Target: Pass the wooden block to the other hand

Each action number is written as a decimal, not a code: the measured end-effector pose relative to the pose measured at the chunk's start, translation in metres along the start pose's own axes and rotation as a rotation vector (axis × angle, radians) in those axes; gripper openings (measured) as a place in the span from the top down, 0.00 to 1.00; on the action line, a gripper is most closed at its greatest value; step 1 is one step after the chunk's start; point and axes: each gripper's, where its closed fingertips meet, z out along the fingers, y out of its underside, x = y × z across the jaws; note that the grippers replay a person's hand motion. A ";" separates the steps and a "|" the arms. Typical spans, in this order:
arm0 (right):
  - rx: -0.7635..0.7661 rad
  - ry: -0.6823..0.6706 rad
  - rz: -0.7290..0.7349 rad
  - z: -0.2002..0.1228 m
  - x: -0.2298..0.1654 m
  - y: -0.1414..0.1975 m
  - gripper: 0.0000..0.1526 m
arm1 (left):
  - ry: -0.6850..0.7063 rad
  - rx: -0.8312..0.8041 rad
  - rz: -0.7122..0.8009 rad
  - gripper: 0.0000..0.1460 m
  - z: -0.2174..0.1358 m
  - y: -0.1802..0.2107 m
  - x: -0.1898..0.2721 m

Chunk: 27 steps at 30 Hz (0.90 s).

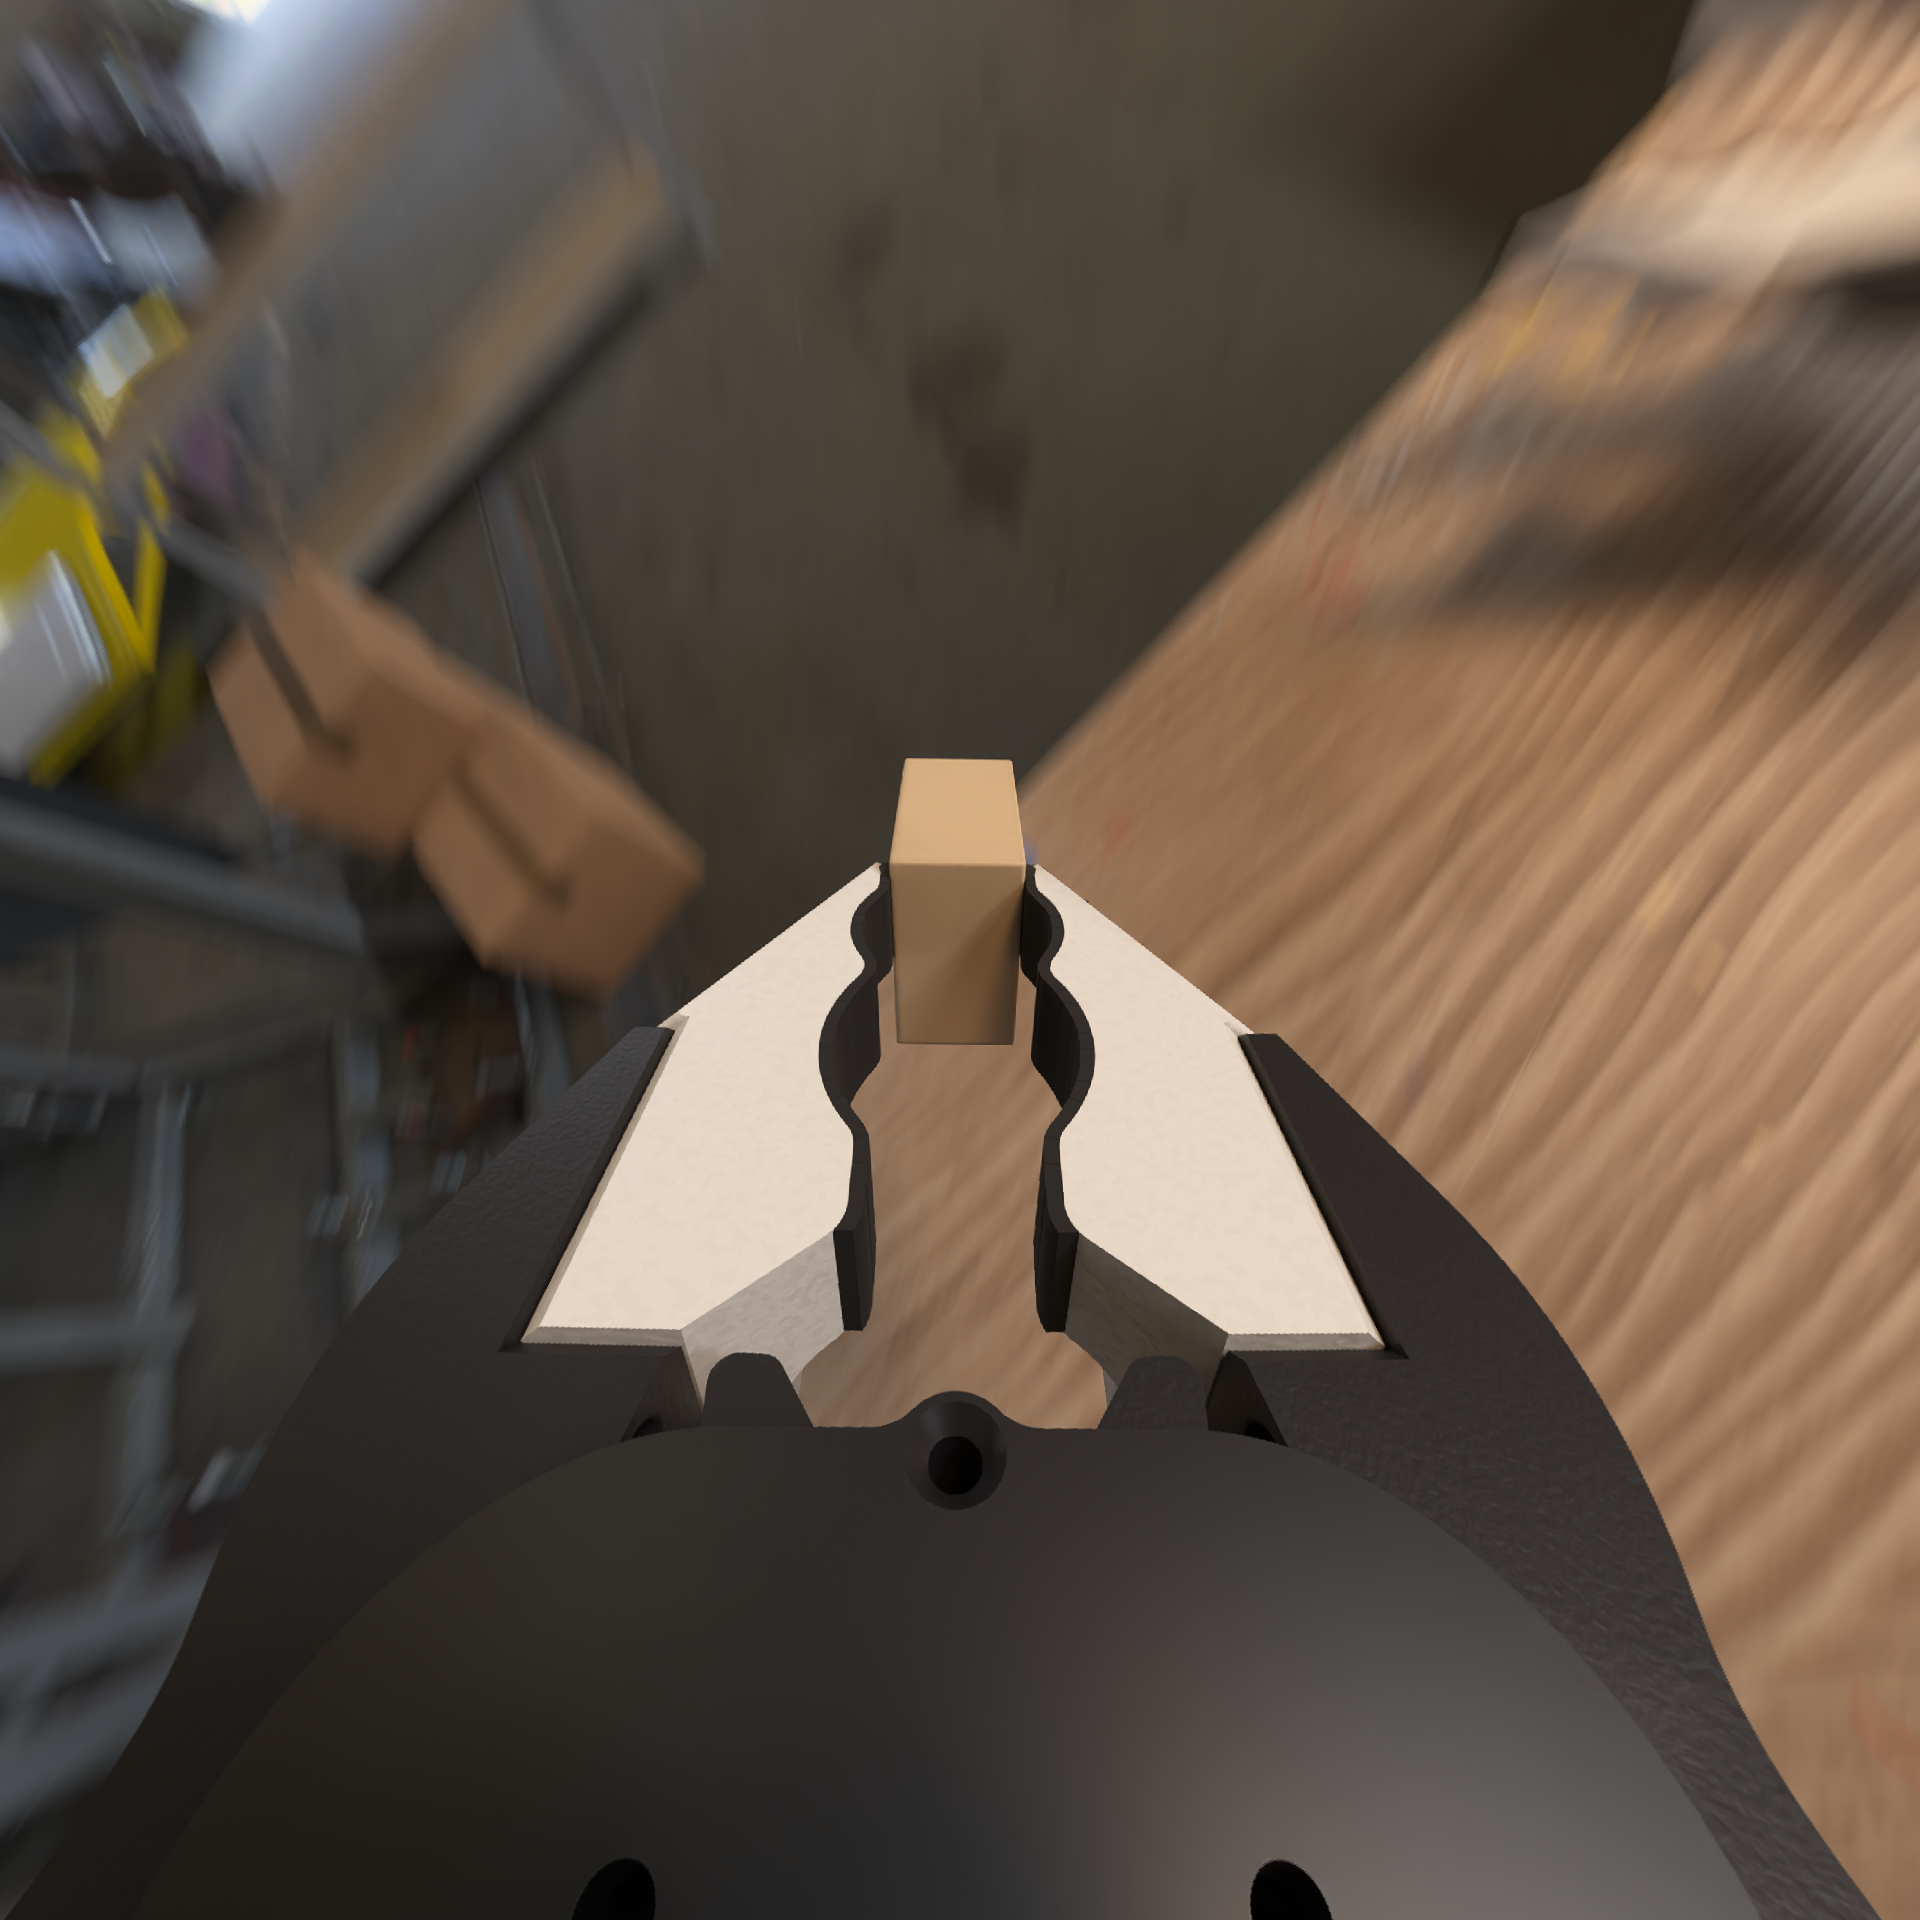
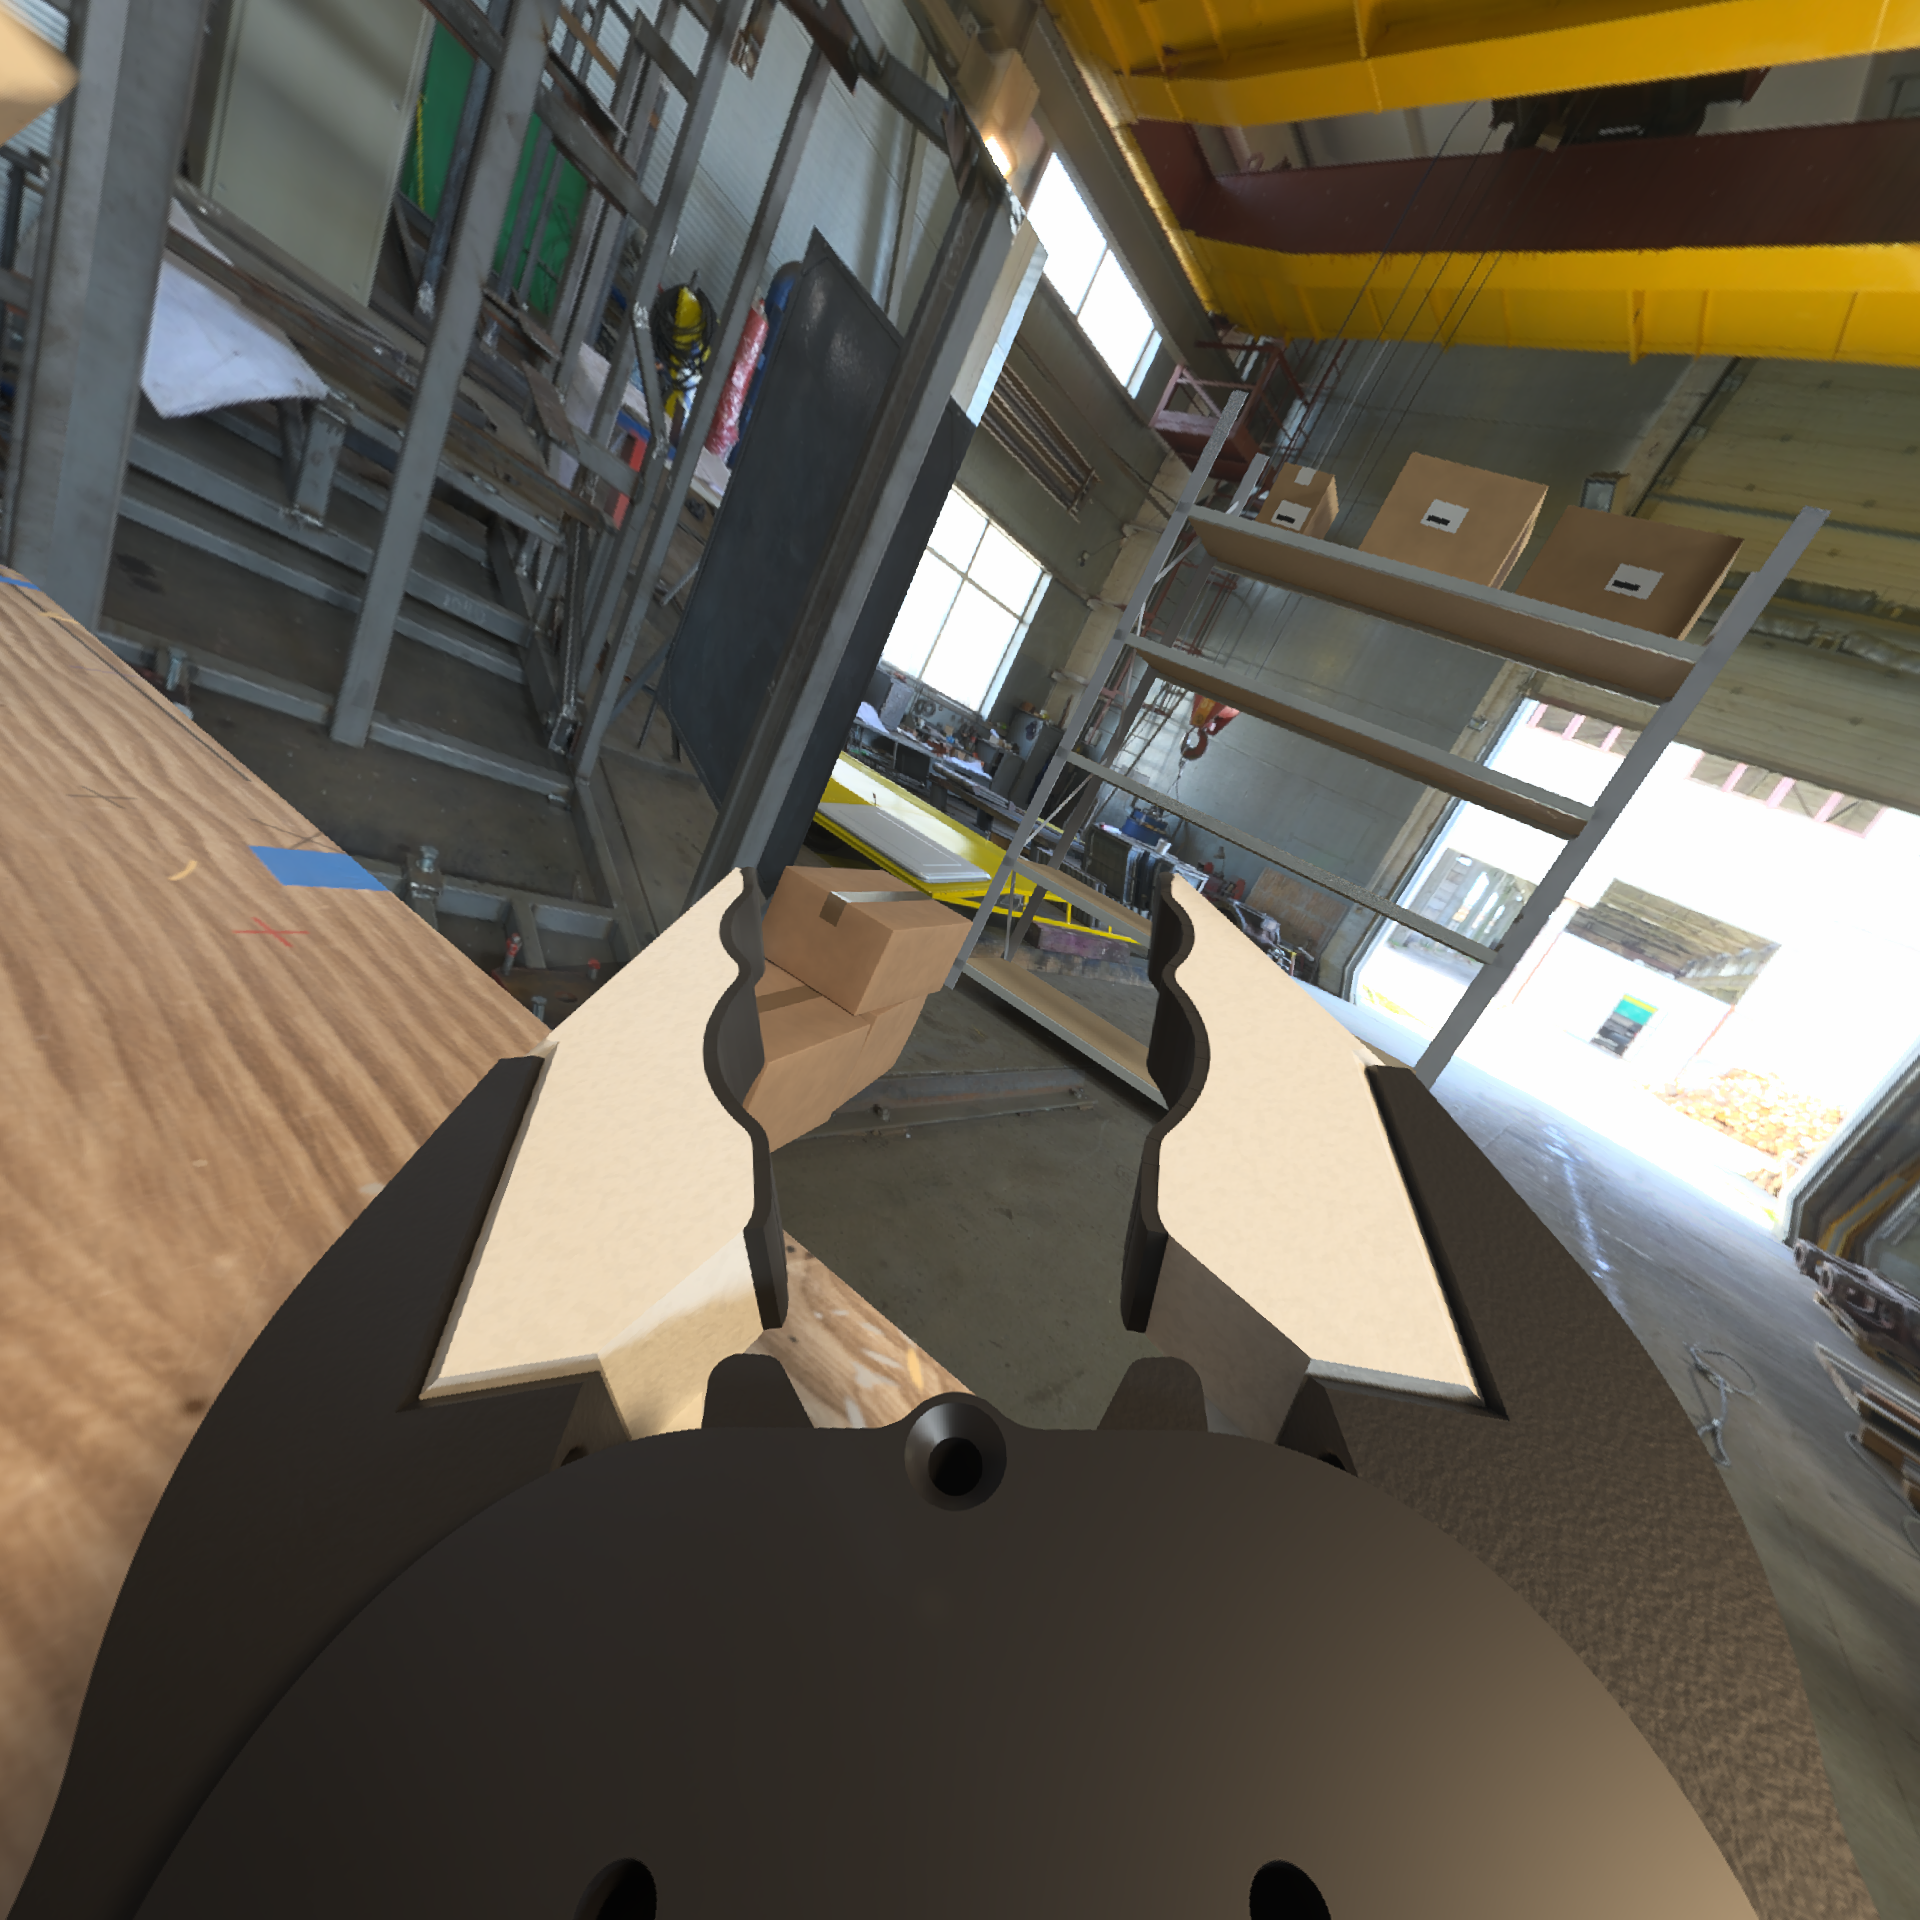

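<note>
The wooden block (image 1: pixel 954 935) is a small tan cuboid. In the left wrist view it stands upright between the tips of my left gripper (image 1: pixel 956 883). The left gripper is shut on it and holds it in the air above the edge of the wooden table (image 1: pixel 1507 831). My right gripper (image 2: pixel 956 894) is open wide and empty, held above the table's edge (image 2: pixel 156 987) and pointing out into the hall. Neither gripper shows in the other's view. A tan corner (image 2: pixel 21 73) shows at the top left edge of the right wrist view; I cannot tell what it is.
The left wrist view's background is blurred, with cardboard boxes (image 1: pixel 447 790) on the floor to the left. In the right wrist view, stacked cardboard boxes (image 2: pixel 862 956) lie ahead, a metal shelf rack (image 2: pixel 1455 644) stands on the right, and blue tape (image 2: pixel 312 868) marks the table.
</note>
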 end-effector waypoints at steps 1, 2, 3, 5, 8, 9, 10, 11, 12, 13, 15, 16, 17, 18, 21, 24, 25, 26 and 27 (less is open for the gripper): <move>0.002 0.001 0.005 0.000 0.001 0.000 0.49 | -0.002 0.157 -0.018 0.84 -0.001 -0.033 0.012; 0.004 0.004 0.011 0.000 0.002 -0.001 0.47 | 0.012 0.296 -0.040 0.84 -0.001 -0.063 0.025; 0.008 0.005 0.016 -0.001 0.003 -0.001 0.44 | 0.042 0.416 -0.068 0.84 0.002 -0.089 0.041; 0.021 -0.003 0.028 -0.002 0.004 -0.003 0.41 | 0.111 0.593 -0.133 0.84 0.018 -0.128 0.069; 0.073 -0.055 0.046 -0.007 0.002 -0.010 0.41 | 0.010 0.826 -0.216 0.84 0.050 -0.164 0.083; 0.078 -0.064 0.032 -0.009 0.002 -0.010 0.43 | -0.097 0.878 -0.193 0.84 0.061 -0.169 0.084; 0.074 -0.067 0.011 -0.010 0.004 -0.009 0.44 | -0.195 0.897 -0.155 0.84 0.074 -0.171 0.086; 0.067 -0.066 -0.005 -0.010 0.005 -0.008 0.45 | -0.233 0.897 -0.118 0.84 0.089 -0.171 0.093; 0.059 -0.063 -0.011 -0.011 0.007 -0.006 0.46 | -0.241 0.888 -0.095 0.84 0.103 -0.169 0.100; 0.052 -0.058 -0.006 -0.012 0.010 -0.005 0.47 | -0.248 0.877 -0.080 0.84 0.116 -0.164 0.107; 0.037 -0.043 0.047 -0.012 0.016 -0.002 0.50 | -0.257 0.855 0.016 0.84 0.134 -0.151 0.123; 0.019 -0.049 0.098 -0.012 0.017 0.001 0.52 | -0.253 0.843 0.097 0.84 0.142 -0.145 0.130; -0.006 -0.078 0.165 -0.012 0.015 0.002 0.55 | -0.246 0.828 0.168 0.84 0.147 -0.141 0.135; -0.030 -0.135 0.249 -0.012 0.011 0.002 0.61 | -0.229 0.806 0.215 0.84 0.152 -0.138 0.139; -0.038 -0.356 0.561 -0.015 -0.003 -0.006 0.67 | -0.152 0.819 0.259 0.84 0.153 -0.138 0.148; -0.017 -0.480 0.793 -0.019 -0.004 -0.012 0.59 | -0.085 0.850 0.286 0.84 0.148 -0.142 0.159; -0.016 -0.524 0.860 -0.020 -0.006 -0.013 0.58 | -0.082 0.863 0.314 0.84 0.145 -0.144 0.163; -0.023 -0.575 0.933 -0.022 -0.008 -0.014 0.57 | -0.091 0.875 0.349 0.84 0.143 -0.145 0.167; -0.028 -0.630 1.013 -0.023 -0.010 -0.016 0.56 | -0.103 0.880 0.386 0.84 0.141 -0.146 0.172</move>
